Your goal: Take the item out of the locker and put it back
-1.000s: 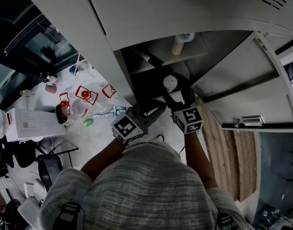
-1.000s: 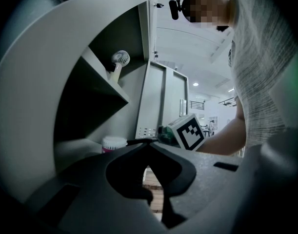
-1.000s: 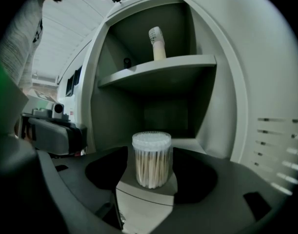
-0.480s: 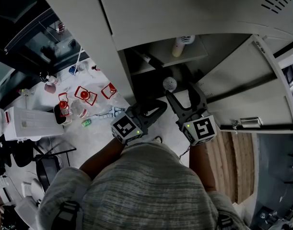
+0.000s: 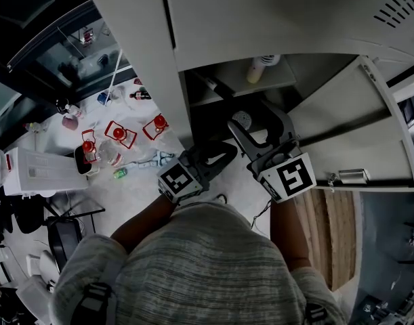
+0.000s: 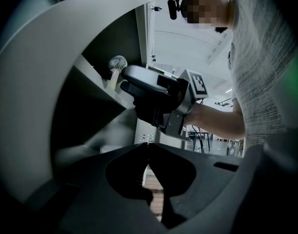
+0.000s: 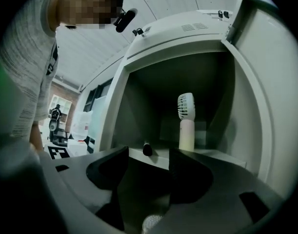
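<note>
Right gripper view: fan [image 7: 186, 122] upright on locker [image 7: 188, 30] shelf
Right gripper [image 7: 148, 152] jaws apart, empty, facing the fan; left gripper [image 6: 148, 146] jaws together, empty

The locker [image 5: 261, 19] is seen in pale grey, its inside shaded darker. The handheld fan [image 7: 186, 123] is coloured cream on the handle and white on the slatted head. The left tool [image 5: 223, 153] and the right tool [image 5: 251, 117] are dark grey, and each cube [image 5: 293, 177] is patterned with black-and-white squares. The person's top [image 5: 207, 263] is finely striped in grey and white. Red caps are carried by the bottles [image 5: 118, 134]. The floor [image 5: 328, 235] is shown in brown planks.
</note>
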Motion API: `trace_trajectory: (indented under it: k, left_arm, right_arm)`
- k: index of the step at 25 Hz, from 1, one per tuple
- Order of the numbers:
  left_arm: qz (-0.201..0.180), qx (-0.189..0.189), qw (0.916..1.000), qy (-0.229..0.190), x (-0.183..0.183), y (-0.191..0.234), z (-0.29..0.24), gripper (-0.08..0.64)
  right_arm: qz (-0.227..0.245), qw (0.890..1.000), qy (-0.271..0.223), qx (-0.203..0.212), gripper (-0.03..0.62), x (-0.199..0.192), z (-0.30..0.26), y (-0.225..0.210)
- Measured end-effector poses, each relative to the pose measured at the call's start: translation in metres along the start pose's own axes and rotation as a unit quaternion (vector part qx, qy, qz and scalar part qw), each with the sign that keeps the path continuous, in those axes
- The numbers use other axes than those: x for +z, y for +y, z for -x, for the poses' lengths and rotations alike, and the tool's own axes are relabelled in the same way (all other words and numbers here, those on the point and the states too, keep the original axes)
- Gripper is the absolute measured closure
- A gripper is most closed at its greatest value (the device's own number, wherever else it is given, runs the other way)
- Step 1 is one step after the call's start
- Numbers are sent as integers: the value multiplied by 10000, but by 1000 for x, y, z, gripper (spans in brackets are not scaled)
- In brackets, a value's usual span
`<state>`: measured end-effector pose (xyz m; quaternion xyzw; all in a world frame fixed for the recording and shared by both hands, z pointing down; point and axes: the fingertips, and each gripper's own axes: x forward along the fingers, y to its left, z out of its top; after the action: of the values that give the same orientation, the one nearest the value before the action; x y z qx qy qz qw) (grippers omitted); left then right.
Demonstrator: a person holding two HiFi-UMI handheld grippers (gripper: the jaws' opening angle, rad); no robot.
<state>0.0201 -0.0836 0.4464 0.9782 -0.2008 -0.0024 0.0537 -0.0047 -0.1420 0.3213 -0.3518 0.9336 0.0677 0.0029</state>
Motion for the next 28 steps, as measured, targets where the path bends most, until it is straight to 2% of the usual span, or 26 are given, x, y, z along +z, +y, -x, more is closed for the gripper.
trace_trajectory:
  k: [4, 7, 14, 20, 28]
  left_arm:
    - [26, -1, 10000, 40, -2, -1, 2, 552]
    - [42, 5, 10000, 38, -2, -2, 3, 552]
    - [66, 26, 10000, 30, -3, 0, 6, 552]
    - [59, -7, 10000, 21, -3, 0, 7, 552]
    - [71, -54, 10000, 31, -3, 0, 6, 552]
  right_arm:
    - [187, 9997, 21, 179, 334, 7, -17, 7]
    - [439, 9987, 69, 251, 432, 7, -26, 10]
    - [552, 9981, 194, 197, 437, 2, -37, 8]
    - [570, 9981, 198, 85, 503, 1, -38, 3]
    - [668, 9977, 137, 22, 514, 2, -38, 3]
